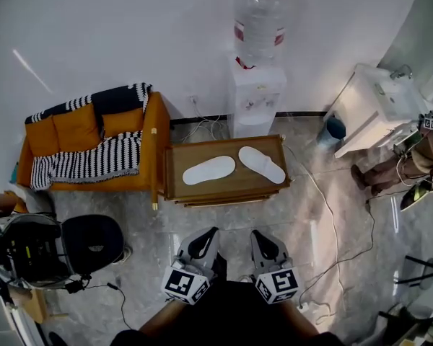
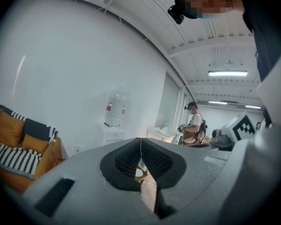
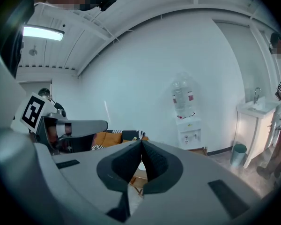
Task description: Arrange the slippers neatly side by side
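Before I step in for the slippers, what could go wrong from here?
1. The left gripper and right gripper are both shut. Reaching in like that would likely push rather than grasp.
2. The right slipper lies angled near the wooden table's right edge, so a nudge might slide it off.
3. A floor cable runs beside the table and could be a trip hazard.

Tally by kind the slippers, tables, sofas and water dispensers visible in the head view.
White flat slippers: 2
Low wooden table: 1
Orange sofa with a black-and-white striped throw: 1
White water dispenser with a clear bottle on top: 1
Total: 5
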`<state>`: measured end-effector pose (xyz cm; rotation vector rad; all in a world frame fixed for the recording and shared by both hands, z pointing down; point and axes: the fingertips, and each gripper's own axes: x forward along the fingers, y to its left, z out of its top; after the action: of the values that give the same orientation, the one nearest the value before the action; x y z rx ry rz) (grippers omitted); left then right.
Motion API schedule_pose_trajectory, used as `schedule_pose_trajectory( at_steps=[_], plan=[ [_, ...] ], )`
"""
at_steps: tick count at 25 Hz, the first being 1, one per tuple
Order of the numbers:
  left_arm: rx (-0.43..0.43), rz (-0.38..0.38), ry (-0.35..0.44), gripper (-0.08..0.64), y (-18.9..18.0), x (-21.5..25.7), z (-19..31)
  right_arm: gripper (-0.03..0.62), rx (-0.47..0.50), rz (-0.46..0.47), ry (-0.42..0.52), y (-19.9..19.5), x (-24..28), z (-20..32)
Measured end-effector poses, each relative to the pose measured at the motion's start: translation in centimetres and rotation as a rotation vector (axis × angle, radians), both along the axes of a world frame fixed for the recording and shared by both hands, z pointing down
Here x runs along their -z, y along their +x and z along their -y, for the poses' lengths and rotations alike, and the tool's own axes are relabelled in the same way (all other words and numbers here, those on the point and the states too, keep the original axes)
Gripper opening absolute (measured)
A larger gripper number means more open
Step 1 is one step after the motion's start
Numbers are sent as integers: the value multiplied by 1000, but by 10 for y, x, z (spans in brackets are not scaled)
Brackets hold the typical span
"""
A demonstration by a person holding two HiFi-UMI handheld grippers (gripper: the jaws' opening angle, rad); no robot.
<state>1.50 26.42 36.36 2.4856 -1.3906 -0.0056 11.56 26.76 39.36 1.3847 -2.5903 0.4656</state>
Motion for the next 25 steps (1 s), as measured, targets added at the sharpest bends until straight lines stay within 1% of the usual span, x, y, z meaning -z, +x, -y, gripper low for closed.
schedule_pose_trajectory(
  at_steps=[4, 6, 10, 13, 17, 21, 25],
  plan=[
    [-27, -19, -7, 17, -21, -19, 54, 12, -29, -23, -17, -20, -19, 54],
    [-43, -22, -12, 17, -27, -19, 71, 12, -37, -28, -22, -27, -16, 72],
    [-71, -31, -25, 17, -56, -19, 96, 12, -59, -45, -36, -56, -16, 96],
    [-87, -33, -22, 17, -73, -23, 102, 12, -76, -53, -31, -74, -16, 101],
    [-84, -40, -22, 17, -73, -19, 96, 12, -71, -68, -40, -70, -13, 94],
    [-81, -31, -19, 17, -67, -18, 100, 12, -51, -79, -51, -62, -16, 100],
    [-51, -28, -16, 17, -68, -18, 104, 12, -24, -81, -47, -58, -19, 109]
  ],
)
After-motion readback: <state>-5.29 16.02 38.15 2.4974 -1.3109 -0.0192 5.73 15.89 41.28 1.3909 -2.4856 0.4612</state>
